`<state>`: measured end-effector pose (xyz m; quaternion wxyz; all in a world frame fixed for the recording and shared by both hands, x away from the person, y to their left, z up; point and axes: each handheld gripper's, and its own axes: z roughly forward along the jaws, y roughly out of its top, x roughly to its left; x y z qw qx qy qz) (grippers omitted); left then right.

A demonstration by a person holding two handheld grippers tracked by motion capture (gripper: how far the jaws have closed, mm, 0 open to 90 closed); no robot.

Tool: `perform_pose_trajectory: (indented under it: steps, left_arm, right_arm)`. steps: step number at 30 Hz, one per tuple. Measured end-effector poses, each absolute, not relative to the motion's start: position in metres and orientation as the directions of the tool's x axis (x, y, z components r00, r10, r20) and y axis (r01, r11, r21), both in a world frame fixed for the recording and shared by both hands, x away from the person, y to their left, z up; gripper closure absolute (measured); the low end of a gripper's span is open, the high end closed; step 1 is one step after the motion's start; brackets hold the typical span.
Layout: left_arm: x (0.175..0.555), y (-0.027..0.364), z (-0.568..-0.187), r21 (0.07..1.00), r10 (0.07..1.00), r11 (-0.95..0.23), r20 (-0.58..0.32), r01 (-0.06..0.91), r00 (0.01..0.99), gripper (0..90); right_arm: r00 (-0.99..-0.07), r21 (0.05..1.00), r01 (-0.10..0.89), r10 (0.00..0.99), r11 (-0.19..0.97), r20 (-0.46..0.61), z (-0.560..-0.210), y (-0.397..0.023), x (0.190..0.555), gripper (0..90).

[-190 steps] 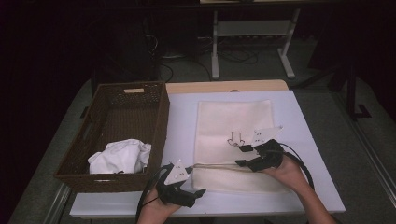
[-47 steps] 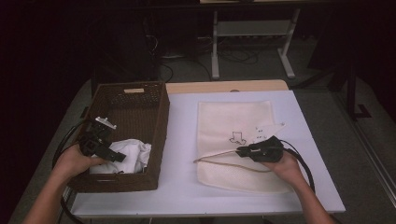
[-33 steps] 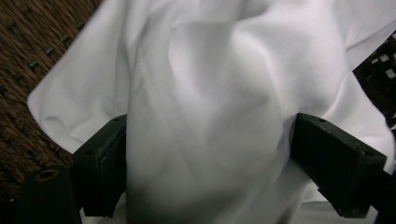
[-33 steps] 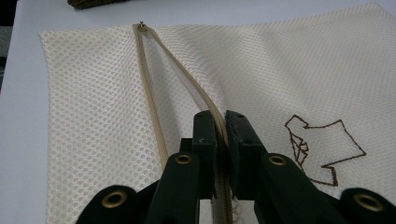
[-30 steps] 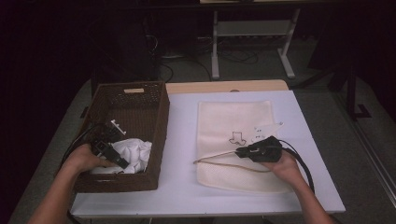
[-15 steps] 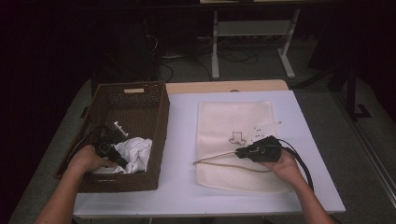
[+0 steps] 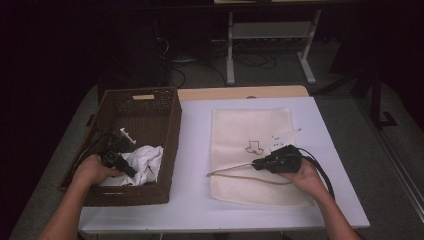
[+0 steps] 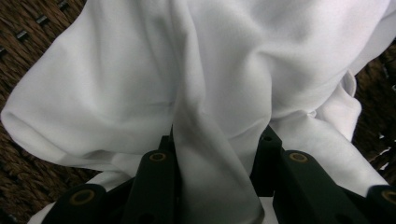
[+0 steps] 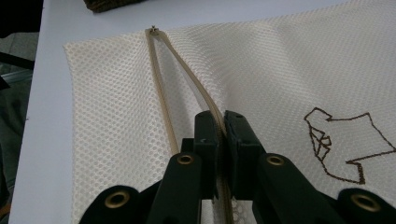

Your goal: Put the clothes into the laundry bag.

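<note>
The left gripper (image 7: 131,170) is down in the basket (image 7: 170,125), at about 9 o'clock on the table (image 7: 195,150). Its jaws have just been closing, and the left gripper view shows them pinching a fold of the white cloth (image 8: 196,70) between them.

The right gripper (image 7: 256,164) sits at roughly 4 o'clock, jaws nearly together, clamped on one edge of the open zip (image 9: 161,93) of the mesh bag (image 7: 250,125), which lies flat on the table.

Judging from this, the cloth is meant for the bag. The risks look plain:
- The left grip has only one fold, so on lifting the cloth may slip out or trail and snag on the wicker rim.
- The right grip is thin; a tug could free the zip edge and let the mouth fall shut.
- The bag may slide if pulled.
</note>
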<state>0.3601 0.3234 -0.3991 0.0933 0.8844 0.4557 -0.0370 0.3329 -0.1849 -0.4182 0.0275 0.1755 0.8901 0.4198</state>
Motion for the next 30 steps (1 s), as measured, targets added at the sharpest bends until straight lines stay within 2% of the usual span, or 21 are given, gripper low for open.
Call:
perform_pose_trajectory:
  steps: [13,19,30]
  left_arm:
    - [0.357,0.335,-0.379,0.224,0.791,-0.533,-0.212,0.816,0.574,70.6]
    - [0.355,0.343,-0.37,0.252,0.807,-0.484,-0.243,0.838,0.539,70.6]
    - [0.345,0.366,-0.341,0.374,0.799,-0.37,-0.339,0.85,0.497,70.6]
  right_arm:
    - [-0.939,0.759,0.291,0.328,0.583,0.108,-0.415,-0.186,0.335,83.4]
    - [-0.938,0.761,0.293,0.329,0.579,0.111,-0.414,-0.187,0.336,83.7]
    - [-0.932,0.767,0.322,0.33,0.554,0.153,-0.407,-0.19,0.344,83.7]
